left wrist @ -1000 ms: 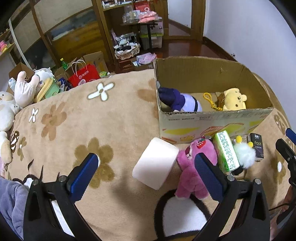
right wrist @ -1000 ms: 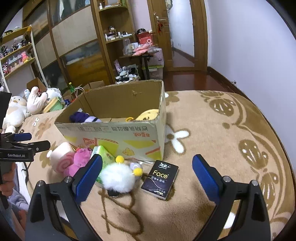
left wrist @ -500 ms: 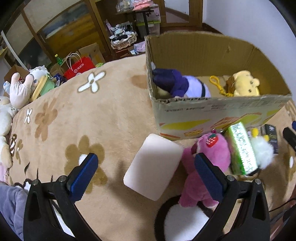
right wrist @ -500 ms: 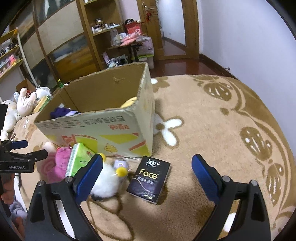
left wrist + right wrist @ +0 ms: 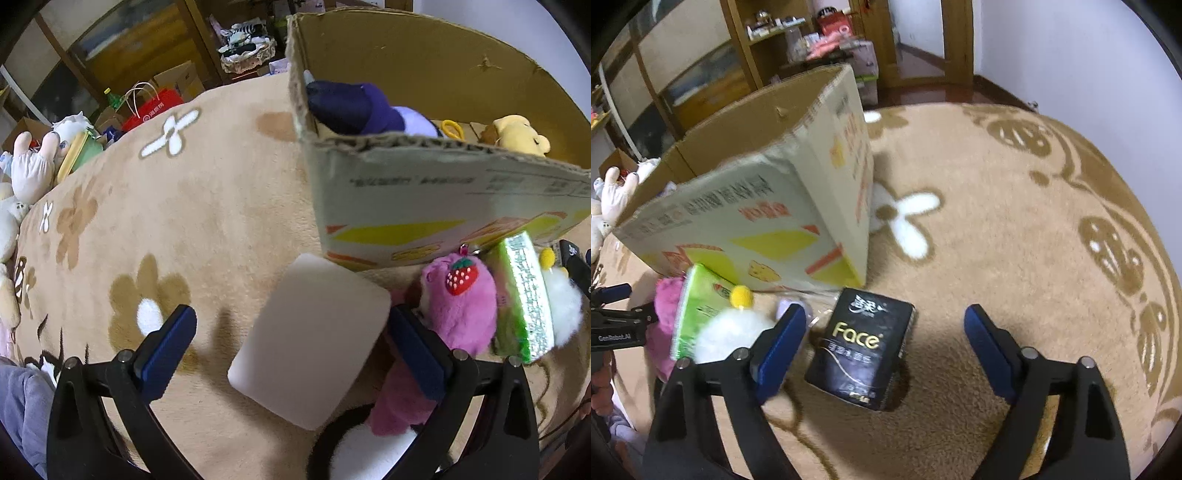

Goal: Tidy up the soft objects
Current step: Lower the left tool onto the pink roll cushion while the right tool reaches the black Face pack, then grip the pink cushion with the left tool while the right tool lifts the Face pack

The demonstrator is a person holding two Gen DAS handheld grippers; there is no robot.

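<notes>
On the flowered tan blanket (image 5: 997, 229), a cardboard box (image 5: 424, 206) (shelves behind) fronts both spread grippers, left gripper (image 5: 291, 343) straddling a white pad (image 5: 314, 347), right gripper (image 5: 886, 343) over a black tissue pack (image 5: 864, 347).

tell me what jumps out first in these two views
The big open cardboard box dominates, with a purple plush and a yellow plush inside. Before it on the flowered blanket, a white foam block lies between the left gripper's open jaws, and a black Face pack between the right gripper's.

Box (image 5: 424, 206) on the rug (image 5: 184, 206), toys in front of it.
In the box lie two plushies (image 5: 354, 107) (image 5: 521, 136). Before it, left to right: pad (image 5: 314, 350), bear (image 5: 458, 302), tissue pack (image 5: 524, 291), puffball (image 5: 731, 332), "Face" pack (image 5: 864, 343).
</notes>
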